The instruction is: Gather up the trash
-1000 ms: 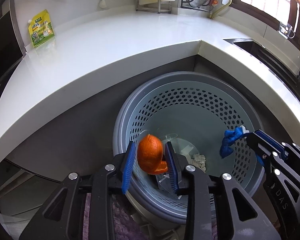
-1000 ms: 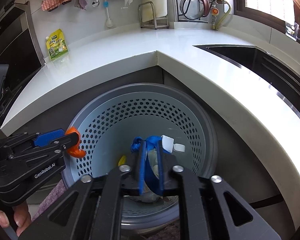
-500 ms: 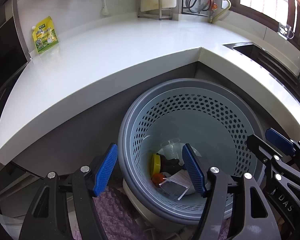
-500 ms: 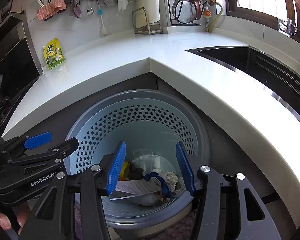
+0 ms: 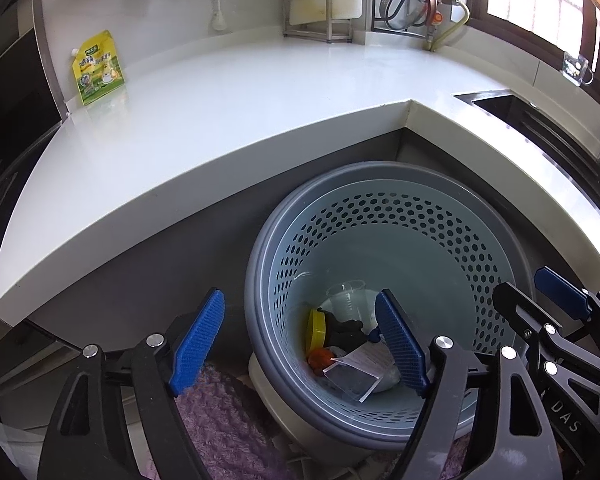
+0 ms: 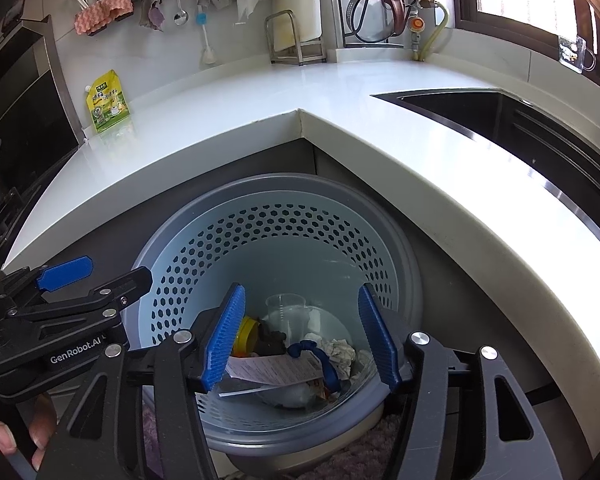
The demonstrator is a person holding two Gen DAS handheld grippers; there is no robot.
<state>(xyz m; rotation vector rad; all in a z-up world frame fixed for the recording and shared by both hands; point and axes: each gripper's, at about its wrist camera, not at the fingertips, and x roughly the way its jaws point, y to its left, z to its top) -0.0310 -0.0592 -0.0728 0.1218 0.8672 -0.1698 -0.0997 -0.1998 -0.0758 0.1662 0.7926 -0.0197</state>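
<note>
Grey perforated plastic forms the trash basket (image 5: 384, 216) standing on the floor in the inner corner of the white counter (image 5: 228, 92), with a purple mat (image 5: 220, 420) by its base. Both tongs hover over the basket's near rim with nothing between their blue pads.

The left tongs (image 5: 300, 344) are spread wide: one pad hangs outside the basket's left wall, the other over its inside. The right tongs (image 6: 302, 338) are likewise spread wide, both pads over the basket's opening. In the right wrist view the left tongs (image 6: 100, 276) show at the left edge, just beside the basket rim (image 6: 284, 184), with part of the hand (image 6: 4, 436) that holds them at the bottom corner.

The collected trash lies at the bottom of the basket: a clear plastic cup (image 6: 286, 312), a yellow lid (image 5: 315, 330), an orange peel (image 5: 320, 358), a printed paper slip (image 6: 272, 368), a blue scrap (image 6: 320, 356), crumpled white paper (image 6: 340, 352) and something black (image 6: 270, 340) I cannot identify.

On the counter a yellow-green pouch (image 5: 98, 67) leans against the back wall, well apart from the basket. A dark sink (image 6: 480, 108) is set into the counter on the right.
</note>
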